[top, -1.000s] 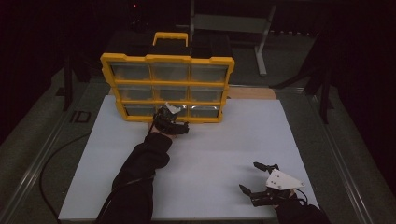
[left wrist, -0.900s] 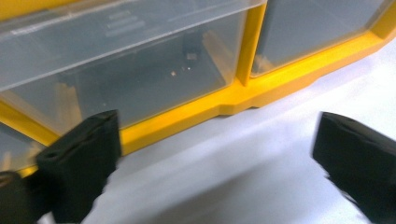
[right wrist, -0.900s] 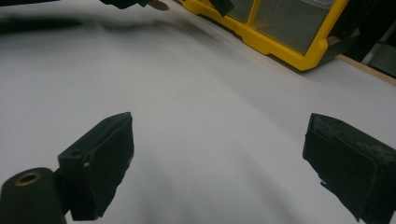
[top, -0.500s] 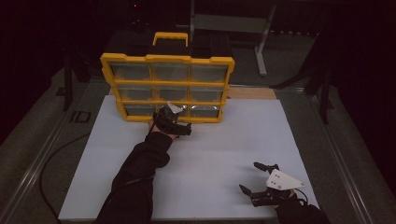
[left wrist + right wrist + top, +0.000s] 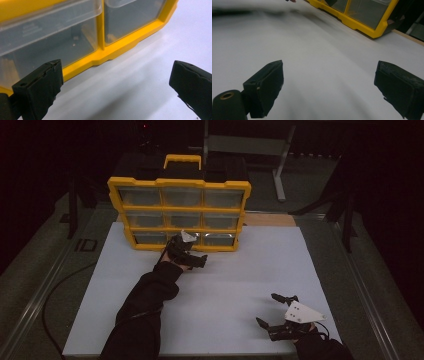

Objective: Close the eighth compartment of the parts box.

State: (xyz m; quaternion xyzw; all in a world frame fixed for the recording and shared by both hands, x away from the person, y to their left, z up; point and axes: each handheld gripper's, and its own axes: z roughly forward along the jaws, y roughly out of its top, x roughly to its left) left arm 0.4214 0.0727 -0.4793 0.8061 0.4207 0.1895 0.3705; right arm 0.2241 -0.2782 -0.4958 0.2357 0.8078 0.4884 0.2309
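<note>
On a white table (image 5: pixel 225 285) in a dark room, a yellow drawer cabinet (image 5: pixel 177 212) stands upright just ahead of the left tool (image 5: pixel 192 255), whose jaws have just been opening and now stand spread with nothing between them, close to the bottom-row drawers (image 5: pixel 47 42). The right tool (image 5: pixel 272 312), well apart near the table's front edge, is likewise spread and empty. To do the likely next step well, the left tool should line up squarely with one drawer's front lip before closing, so the drawer slides out straight without tipping the cabinet.

The organizer (image 5: pixel 120 48) has a glossy yellow plastic frame, and its drawers (image 5: pixel 45 37) are clear, slightly cloudy plastic. The board (image 5: pixel 235 285) beneath looks smooth, matt white. The gripper pads (image 5: pixel 40 87) are matt black, rubbery, roughened at the edges.
</note>
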